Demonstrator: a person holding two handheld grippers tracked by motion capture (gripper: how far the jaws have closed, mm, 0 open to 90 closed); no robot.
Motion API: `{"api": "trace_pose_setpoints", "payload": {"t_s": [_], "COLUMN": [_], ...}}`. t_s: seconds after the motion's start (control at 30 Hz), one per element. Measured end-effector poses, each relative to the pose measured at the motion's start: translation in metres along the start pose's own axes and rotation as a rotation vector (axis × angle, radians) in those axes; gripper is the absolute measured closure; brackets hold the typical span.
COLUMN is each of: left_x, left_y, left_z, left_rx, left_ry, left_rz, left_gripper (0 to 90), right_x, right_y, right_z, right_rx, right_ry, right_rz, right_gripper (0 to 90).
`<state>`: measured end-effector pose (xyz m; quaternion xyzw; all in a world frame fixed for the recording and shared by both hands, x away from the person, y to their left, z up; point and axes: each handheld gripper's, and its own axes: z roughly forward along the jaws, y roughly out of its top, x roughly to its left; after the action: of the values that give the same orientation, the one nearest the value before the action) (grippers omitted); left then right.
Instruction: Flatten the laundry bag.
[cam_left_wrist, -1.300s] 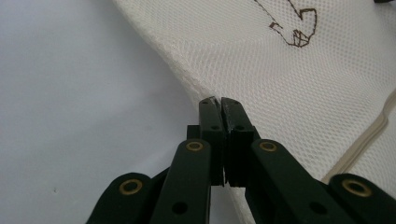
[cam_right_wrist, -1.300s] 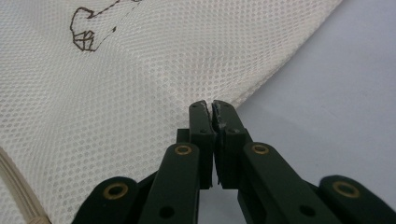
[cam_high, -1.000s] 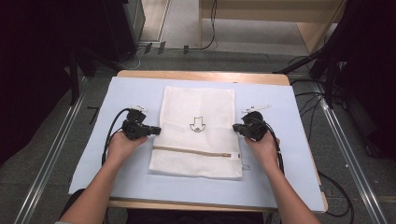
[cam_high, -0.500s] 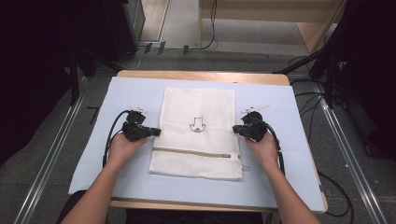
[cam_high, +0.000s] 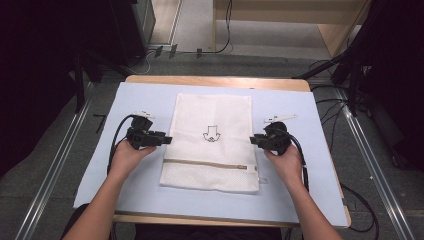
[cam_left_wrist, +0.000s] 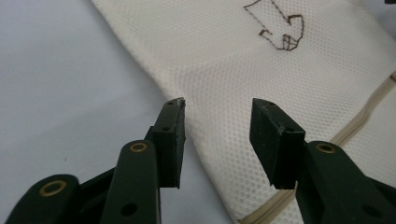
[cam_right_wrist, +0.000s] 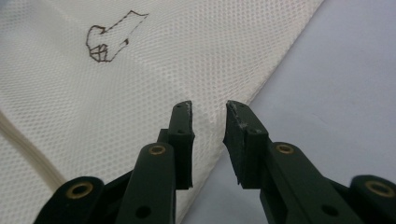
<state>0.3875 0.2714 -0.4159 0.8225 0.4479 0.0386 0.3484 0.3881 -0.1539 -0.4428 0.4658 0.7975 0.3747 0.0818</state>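
Note:
A white mesh laundry bag (cam_high: 212, 112) lies flat on the pale blue mat (cam_high: 145, 195), with a small dark emblem (cam_high: 212, 133) at its middle and a beige zipper (cam_high: 205, 164) near its front. My left gripper (cam_high: 167, 140) rests at the bag's left edge and my right gripper (cam_high: 252, 140) at its right edge. Both pairs of jaws have just been opening. In the left gripper view the gripper (cam_left_wrist: 217, 105) stands open over the mesh (cam_left_wrist: 243, 56). In the right gripper view the gripper (cam_right_wrist: 208, 109) is narrowly open over a puckered bit of the bag's edge (cam_right_wrist: 154, 60), and the pads are not pressing on it.
The mat covers a wooden table (cam_high: 215, 81) with metal rails (cam_high: 55, 175) on the floor at either side. Cables (cam_high: 300, 150) trail from both grippers across the mat. Bare mat lies left and right of the bag.
Both hands stay at the bag's side edges and have hardly moved. The bag lies as before.

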Motion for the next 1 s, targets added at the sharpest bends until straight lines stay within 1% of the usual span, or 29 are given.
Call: {"api": "trace_pose_setpoints", "payload": {"t_s": [0.03,0.1,0.13,0.17,0.23,0.27,0.3,0.33,0.4,0.43,0.47,0.53,0.6,0.67,0.7,0.8,0.9,0.93,1.0], "left_x": [-0.002,-0.007,-0.010,-0.014,-0.017,-0.021,-0.021,-0.023,-0.026,-0.028,-0.029,-0.032,-0.033,-0.036,-0.037,-0.042,-0.048,-0.051,-0.053], "left_y": [0.001,0.003,0.004,0.006,0.007,0.009,0.009,0.010,0.011,0.012,0.012,0.014,0.014,0.016,0.016,0.018,0.020,0.022,0.022], "left_z": [-0.001,-0.001,0.000,0.000,0.000,0.000,0.000,0.000,0.001,0.001,0.002,0.004,0.005,0.006,0.006,0.009,0.013,0.015,0.016], "left_rx": [0.001,0.014,0.020,0.026,0.020,0.018,0.018,0.018,0.022,0.020,0.020,0.024,0.023,0.022,0.023,0.029,0.035,0.038,0.038], "left_ry": [-0.003,-0.005,-0.009,-0.017,-0.024,-0.034,-0.034,-0.033,-0.041,-0.043,-0.051,-0.064,-0.069,-0.074,-0.078,-0.089,-0.096,-0.099,-0.104], "left_rz": [0.006,0.020,0.027,0.035,0.036,0.050,0.050,0.056,0.069,0.068,0.070,0.079,0.080,0.090,0.098,0.114,0.132,0.144,0.146], "left_gripper": [53.4,52.4,52.0,51.9,50.9,50.4,49.9,49.3,49.1,48.1,48.1,46.5,46.2,45.9,45.7,45.6,45.0,44.9,44.5], "right_x": [0.002,0.003,0.004,0.004,0.004,0.005,0.005,0.006,0.007,0.009,0.009,0.012,0.013,0.016,0.018,0.020,0.022,0.023,0.024], "right_y": [-0.002,-0.003,-0.004,-0.007,-0.009,-0.011,-0.011,-0.014,-0.016,-0.020,-0.020,-0.026,-0.028,-0.032,-0.036,-0.041,-0.047,-0.050,-0.052], "right_z": [-0.004,-0.006,-0.008,-0.014,-0.021,-0.023,-0.023,-0.028,-0.029,-0.032,-0.032,-0.034,-0.035,-0.036,-0.038,-0.040,-0.041,-0.040,-0.038], "right_rx": [-0.004,0.000,0.001,-0.006,-0.012,-0.013,-0.013,-0.011,-0.007,0.004,0.004,0.014,0.014,0.020,0.023,0.025,0.022,0.029,0.034], "right_ry": [0.014,0.010,0.015,0.017,0.029,0.031,0.031,0.040,0.039,0.045,0.045,0.051,0.056,0.059,0.057,0.065,0.076,0.076,0.076], "right_rz": [0.003,0.006,0.009,0.008,0.016,0.012,0.012,0.014,0.013,0.008,0.008,0.003,0.004,0.000,-0.015,-0.012,-0.021,-0.032,-0.036], "right_gripper": [71.9,72.6,74.1,77.5,81.0,82.3,82.3,84.7,85.6,88.0,88.0,88.7,88.8,88.8,88.8,88.8,89.1,89.4,89.4]}}
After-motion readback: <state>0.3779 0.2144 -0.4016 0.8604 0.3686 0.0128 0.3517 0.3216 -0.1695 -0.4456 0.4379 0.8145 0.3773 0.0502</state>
